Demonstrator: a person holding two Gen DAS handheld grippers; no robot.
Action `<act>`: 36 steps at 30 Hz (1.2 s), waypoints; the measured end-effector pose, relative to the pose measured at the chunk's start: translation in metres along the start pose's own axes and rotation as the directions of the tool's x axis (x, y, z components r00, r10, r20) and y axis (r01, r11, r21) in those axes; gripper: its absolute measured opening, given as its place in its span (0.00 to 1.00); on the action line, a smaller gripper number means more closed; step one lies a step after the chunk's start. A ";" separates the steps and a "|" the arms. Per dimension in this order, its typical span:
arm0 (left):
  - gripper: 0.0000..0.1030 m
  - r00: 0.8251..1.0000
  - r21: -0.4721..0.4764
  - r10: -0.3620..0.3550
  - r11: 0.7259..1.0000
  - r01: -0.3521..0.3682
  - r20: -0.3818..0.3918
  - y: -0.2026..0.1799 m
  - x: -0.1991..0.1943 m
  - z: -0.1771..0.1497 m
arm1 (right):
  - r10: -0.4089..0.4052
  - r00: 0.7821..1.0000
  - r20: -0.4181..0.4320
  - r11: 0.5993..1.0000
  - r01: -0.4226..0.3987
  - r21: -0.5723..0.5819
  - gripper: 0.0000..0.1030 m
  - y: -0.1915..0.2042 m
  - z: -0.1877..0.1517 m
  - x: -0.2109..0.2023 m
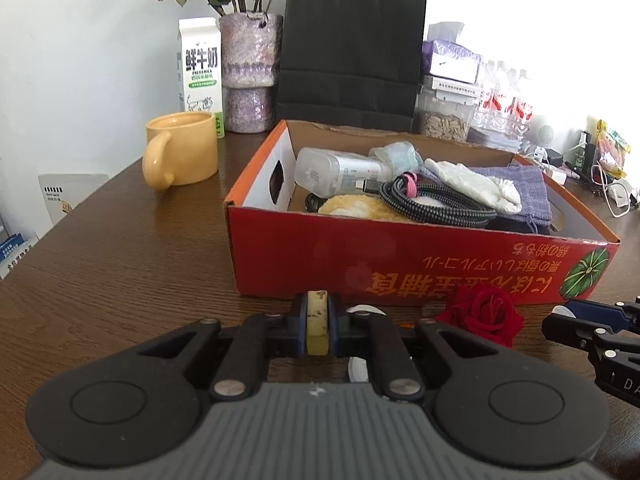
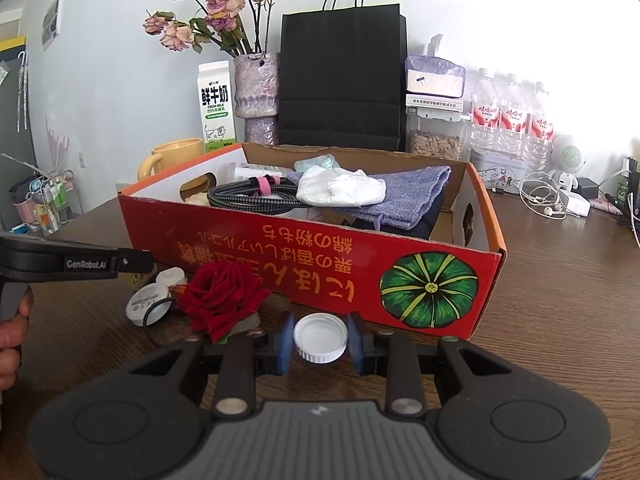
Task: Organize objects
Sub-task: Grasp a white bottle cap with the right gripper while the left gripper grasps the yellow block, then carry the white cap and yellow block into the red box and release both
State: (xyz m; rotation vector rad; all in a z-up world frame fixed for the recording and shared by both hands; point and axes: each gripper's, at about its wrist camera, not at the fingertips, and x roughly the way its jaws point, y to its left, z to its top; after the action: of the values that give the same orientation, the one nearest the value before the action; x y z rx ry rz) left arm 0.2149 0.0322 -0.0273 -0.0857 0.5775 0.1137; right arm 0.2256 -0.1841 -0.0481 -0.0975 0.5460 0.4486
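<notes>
Left tongs (image 1: pixel 317 322) pinch a yellow block (image 1: pixel 317 320), right tongs (image 2: pixel 320 342) a white cap (image 2: pixel 320 338), beside the box's (image 2: pixel 320 280) front wall.

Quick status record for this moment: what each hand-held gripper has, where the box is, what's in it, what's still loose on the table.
left hand-held gripper: shut on a pale yellow block
right hand-held gripper: jaws either side of a white cap; contact unclear
box: red cardboard, open top, just ahead of both grippers
box contents: braided cable, clear bottle, white cloth, purple fabric
loose on table: red rose, small white round containers
behind box: yellow mug, milk carton, black paper bag
</notes>
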 end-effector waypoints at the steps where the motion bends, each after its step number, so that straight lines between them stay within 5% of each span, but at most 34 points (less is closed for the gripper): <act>1: 0.11 1.000 0.001 0.002 1.000 -0.002 0.008 0.000 -0.003 0.000 | 0.000 1.000 0.004 1.000 0.000 0.000 0.26 0.000 0.000 -0.001; 18: 0.12 0.987 0.054 -0.054 0.997 0.046 0.152 -0.027 -0.035 0.027 | -0.013 0.990 0.138 1.000 0.014 -0.009 0.26 0.008 0.026 -0.020; 36: 0.12 0.969 0.026 -0.047 0.999 0.042 0.244 -0.050 -0.004 0.087 | -0.061 0.967 0.246 0.998 0.064 -0.002 0.26 0.003 0.091 0.007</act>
State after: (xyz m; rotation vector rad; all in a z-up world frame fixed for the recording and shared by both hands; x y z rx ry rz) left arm 0.2648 -0.0083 0.0499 -0.0629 0.3298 0.0730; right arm 0.2731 -0.1602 0.0256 -0.0667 0.2964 0.3949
